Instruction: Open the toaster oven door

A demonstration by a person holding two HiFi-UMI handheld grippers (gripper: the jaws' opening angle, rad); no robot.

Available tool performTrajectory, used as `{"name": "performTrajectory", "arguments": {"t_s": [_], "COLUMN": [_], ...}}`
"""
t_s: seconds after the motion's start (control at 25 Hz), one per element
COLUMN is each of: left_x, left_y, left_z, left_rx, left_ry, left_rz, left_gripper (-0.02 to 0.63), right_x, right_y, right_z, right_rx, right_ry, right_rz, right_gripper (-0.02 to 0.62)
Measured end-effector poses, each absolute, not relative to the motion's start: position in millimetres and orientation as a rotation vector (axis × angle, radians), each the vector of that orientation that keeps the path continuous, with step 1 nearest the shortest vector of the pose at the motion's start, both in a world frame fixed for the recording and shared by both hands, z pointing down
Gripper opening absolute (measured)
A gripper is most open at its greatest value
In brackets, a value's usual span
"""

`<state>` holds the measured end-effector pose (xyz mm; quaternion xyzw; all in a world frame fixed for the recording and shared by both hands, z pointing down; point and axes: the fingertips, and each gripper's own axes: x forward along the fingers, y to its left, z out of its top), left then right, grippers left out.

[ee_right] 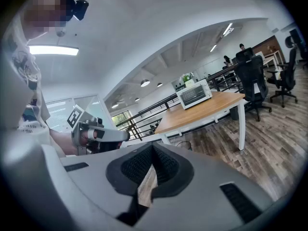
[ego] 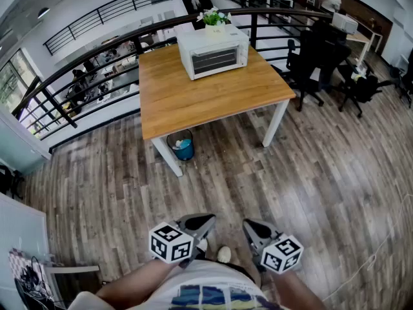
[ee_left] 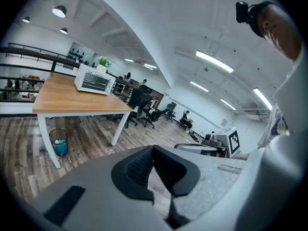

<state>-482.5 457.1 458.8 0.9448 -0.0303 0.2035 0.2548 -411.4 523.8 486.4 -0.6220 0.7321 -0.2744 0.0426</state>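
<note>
A white toaster oven (ego: 213, 51) stands at the far edge of a wooden table (ego: 206, 89), its glass door closed. It also shows far off as the toaster oven (ee_left: 94, 80) in the left gripper view and the toaster oven (ee_right: 194, 94) in the right gripper view. Both grippers are held close to the person's body, well short of the table. My left gripper (ego: 205, 223) is shut with nothing in it, jaws touching (ee_left: 153, 150). My right gripper (ego: 250, 226) is also shut and empty (ee_right: 153, 148).
A small bin with a blue liner (ego: 182, 145) sits under the table. A potted plant (ego: 213, 18) stands behind the oven by a black railing (ego: 97, 63). Black office chairs (ego: 313, 63) crowd the table's right side. Wood floor lies between me and the table.
</note>
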Motion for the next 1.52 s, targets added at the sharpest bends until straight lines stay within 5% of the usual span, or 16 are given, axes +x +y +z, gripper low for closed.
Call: {"name": "performTrajectory", "arguments": {"t_s": [0.48,0.92,1.52], "left_x": [-425.0,-374.0,-252.8], "left_y": [407.4,222.1,29.9], "left_z": [452.8,457.8,464.2], "left_rx": [2.548,2.577,2.635], "left_ry": [-0.027,-0.02,0.009], "left_rz": [0.471,0.396,0.372], "left_gripper": [0.002,0.005,0.026], "right_x": [-363.8,-312.3,-219.0], "right_y": [457.1,290.1,129.3], "right_z": [483.9,494.4,479.6], "right_rx": [-1.848,-1.806,-1.876], "right_ry": [2.168,2.0,2.069], "right_rz": [-0.967,-1.173,-1.211], "right_gripper": [-0.003,0.041,0.002]}}
